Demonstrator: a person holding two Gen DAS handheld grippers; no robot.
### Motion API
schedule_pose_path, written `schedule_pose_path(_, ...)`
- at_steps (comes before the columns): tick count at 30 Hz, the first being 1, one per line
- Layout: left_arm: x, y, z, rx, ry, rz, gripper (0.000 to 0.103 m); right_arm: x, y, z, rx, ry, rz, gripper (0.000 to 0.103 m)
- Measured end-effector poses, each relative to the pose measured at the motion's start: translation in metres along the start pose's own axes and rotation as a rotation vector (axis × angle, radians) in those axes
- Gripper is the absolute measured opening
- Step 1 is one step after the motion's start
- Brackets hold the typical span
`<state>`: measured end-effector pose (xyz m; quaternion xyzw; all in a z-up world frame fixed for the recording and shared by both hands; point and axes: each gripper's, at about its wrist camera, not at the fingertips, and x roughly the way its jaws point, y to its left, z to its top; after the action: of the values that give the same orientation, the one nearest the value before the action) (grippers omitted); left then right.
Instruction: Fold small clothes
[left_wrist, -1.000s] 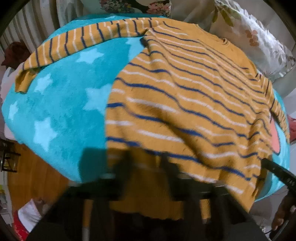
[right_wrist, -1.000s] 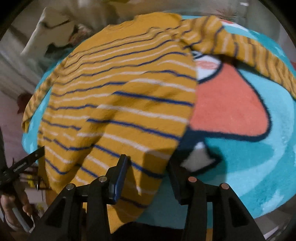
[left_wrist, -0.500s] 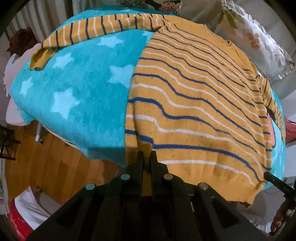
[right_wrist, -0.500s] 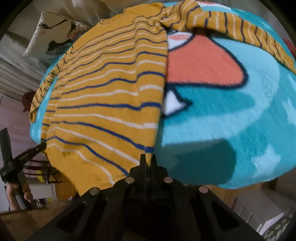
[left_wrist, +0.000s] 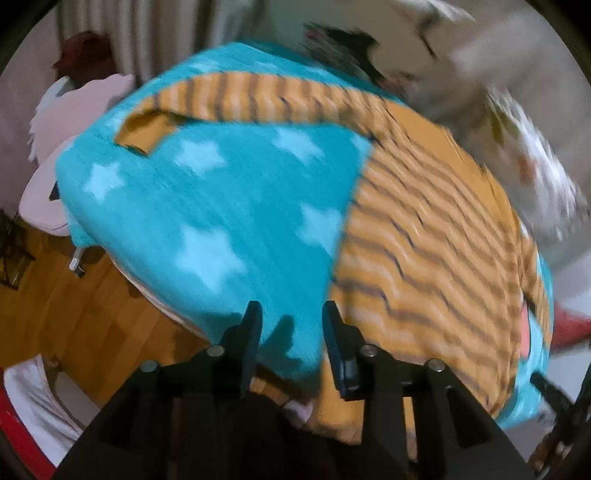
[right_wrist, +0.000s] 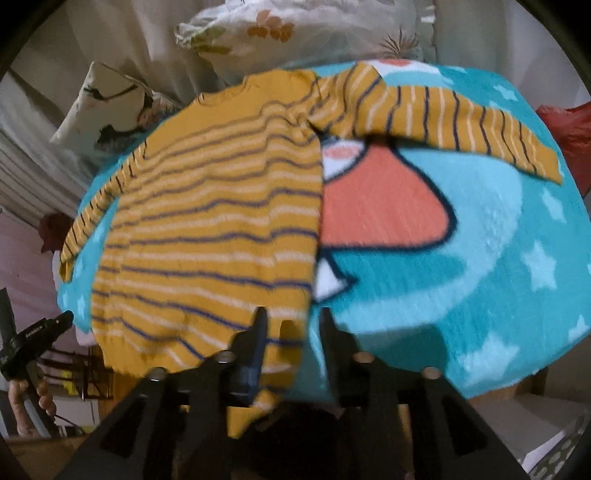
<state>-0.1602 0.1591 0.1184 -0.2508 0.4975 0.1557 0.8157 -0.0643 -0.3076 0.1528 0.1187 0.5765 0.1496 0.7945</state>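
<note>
- A mustard-yellow striped sweater (right_wrist: 207, 236) lies spread flat on a turquoise star-patterned blanket (right_wrist: 491, 266), with its neck at the far side and its hem hanging over the near edge.
- The sweater's right sleeve (right_wrist: 436, 122) stretches out across the blanket toward the right; the other sleeve (left_wrist: 236, 99) reaches far to the left, its cuff turned under.
- The right gripper (right_wrist: 291, 332) hovers at the near edge with jaws apart, gripping nothing; the sweater's near right hem corner sits in the gap between them, and the left finger covers part of that hem.
- The left gripper (left_wrist: 291, 332) hangs with jaws apart over bare blanket, just left of the sweater's side edge; its fingers cast shadows on the turquoise pile.
- The left wrist view is smeared by motion, so the stripes and the far clutter read only roughly there.
- An orange cartoon shape (right_wrist: 380, 206) with a dark outline is printed on the blanket just right of the sweater body, partly tucked beneath it.
- Floral-printed pillows (right_wrist: 266, 33) are heaped beyond the far edge of the blanket.
- Wooden flooring (left_wrist: 74, 302) shows to the near left below the blanket's edge.
- A red item (right_wrist: 565, 136) sits past the blanket's right side.
- In the right wrist view the left gripper's body and the person's hand (right_wrist: 26, 398) appear at the lower left.
</note>
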Motion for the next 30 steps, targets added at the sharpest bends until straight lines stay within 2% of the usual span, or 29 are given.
schedule_pose_path(4, 0.007, 0.029, 0.039, -0.089, -0.057, -0.039, 0.047, 0.007, 0.040, 0.018, -0.049, -0.027, 0.019, 0.034)
schedule_pose_path(6, 0.014, 0.046, 0.063, -0.130, -0.080, -0.069, 0.050, 0.011, 0.064, 0.023, -0.077, -0.038, 0.026, 0.035)
schedule_pose_path(8, 0.026, 0.059, 0.084, -0.164, -0.093, -0.098, 0.060, 0.017, 0.089, 0.029, -0.104, -0.043, 0.034, 0.037)
schedule_pose_path(9, 0.034, 0.068, 0.096, -0.189, -0.091, -0.109, 0.061, 0.020, 0.101, 0.031, -0.116, -0.047, 0.034, 0.037)
schedule_pose_path(13, 0.065, 0.104, 0.130, -0.310, -0.058, -0.194, 0.061, 0.030, 0.148, 0.038, -0.151, -0.061, 0.015, 0.039)
schedule_pose_path(17, 0.094, 0.136, 0.154, -0.408, -0.019, -0.250, 0.061, 0.041, 0.175, 0.048, -0.161, -0.045, -0.010, 0.041)
schedule_pose_path(19, 0.098, 0.146, 0.167, -0.425, -0.031, -0.290, 0.061, 0.048, 0.188, 0.053, -0.163, -0.034, -0.033, 0.041)
schedule_pose_path(23, 0.104, 0.163, 0.191, -0.436, -0.044, -0.297, 0.060, 0.061, 0.205, 0.059, -0.139, -0.017, -0.052, 0.042)
schedule_pose_path(25, 0.106, 0.174, 0.208, -0.439, -0.054, -0.287, 0.043, 0.068, 0.216, 0.061, -0.135, -0.010, -0.065, 0.042)
schedule_pose_path(26, 0.107, 0.179, 0.218, -0.438, -0.056, -0.287, 0.027, 0.072, 0.221, 0.061, -0.137, -0.006, -0.071, 0.042)
schedule_pose_path(28, 0.107, 0.189, 0.231, -0.427, -0.062, -0.284, 0.011, 0.077, 0.230, 0.062, -0.143, 0.003, -0.076, 0.042)
schedule_pose_path(30, 0.100, 0.196, 0.244, -0.404, -0.083, -0.282, 0.009, 0.082, 0.237, 0.061, -0.152, 0.009, -0.084, 0.042)
